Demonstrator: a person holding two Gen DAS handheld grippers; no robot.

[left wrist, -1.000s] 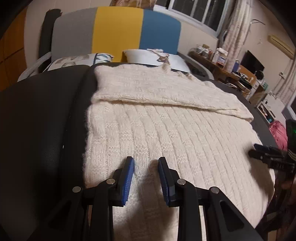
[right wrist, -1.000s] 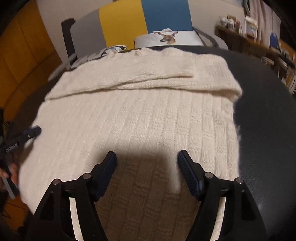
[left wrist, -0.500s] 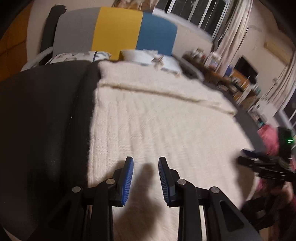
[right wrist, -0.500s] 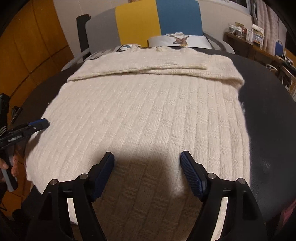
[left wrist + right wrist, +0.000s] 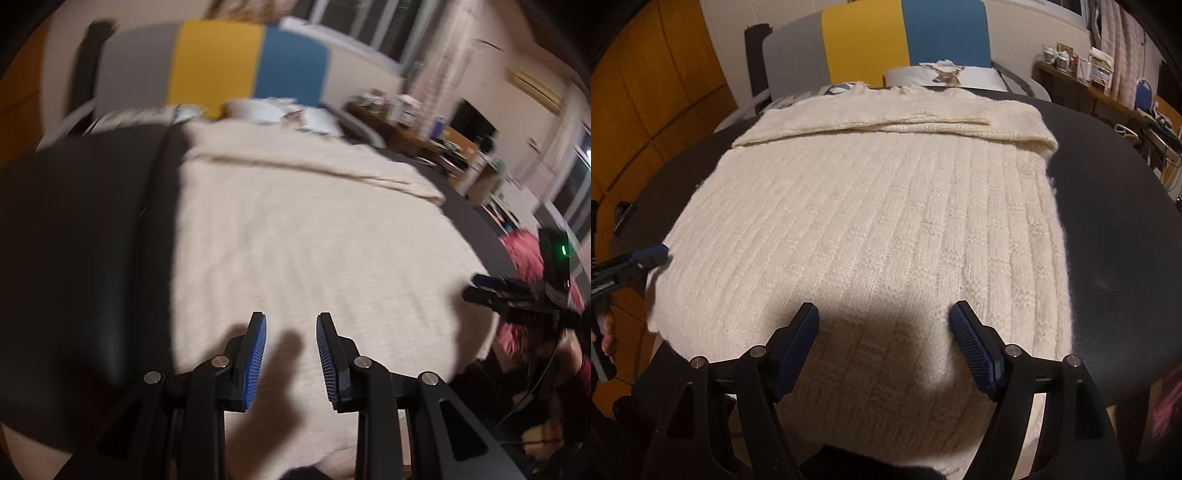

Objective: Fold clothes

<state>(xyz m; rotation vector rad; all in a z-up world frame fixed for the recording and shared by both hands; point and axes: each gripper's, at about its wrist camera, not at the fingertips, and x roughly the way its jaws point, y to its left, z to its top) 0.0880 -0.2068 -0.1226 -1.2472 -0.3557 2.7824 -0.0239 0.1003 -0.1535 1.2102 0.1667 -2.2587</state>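
Note:
A cream ribbed knit sweater (image 5: 871, 221) lies flat on a round black table (image 5: 1115, 229), its sleeves folded across the far end (image 5: 894, 120). Its near hem hangs over the table's front edge. My right gripper (image 5: 884, 317) is open wide and empty, just above the sweater's near part. My left gripper (image 5: 290, 325) is partly open and empty above the sweater (image 5: 314, 236) near its left front. The left view is motion-blurred. Each gripper shows at the edge of the other's view: the right one (image 5: 491, 288), the left one (image 5: 646, 256).
A grey, yellow and blue chair back (image 5: 886, 40) with pillows stands behind the table. Orange wall panels (image 5: 646, 110) are on the left. Cluttered shelves (image 5: 1100, 70) line the right wall. Something pink and fluffy (image 5: 524, 254) is by the table's right edge.
Both grippers have pulled back and risen toward the sweater's near hem. The left gripper has swung and is still moving. Neither has gripped anything.

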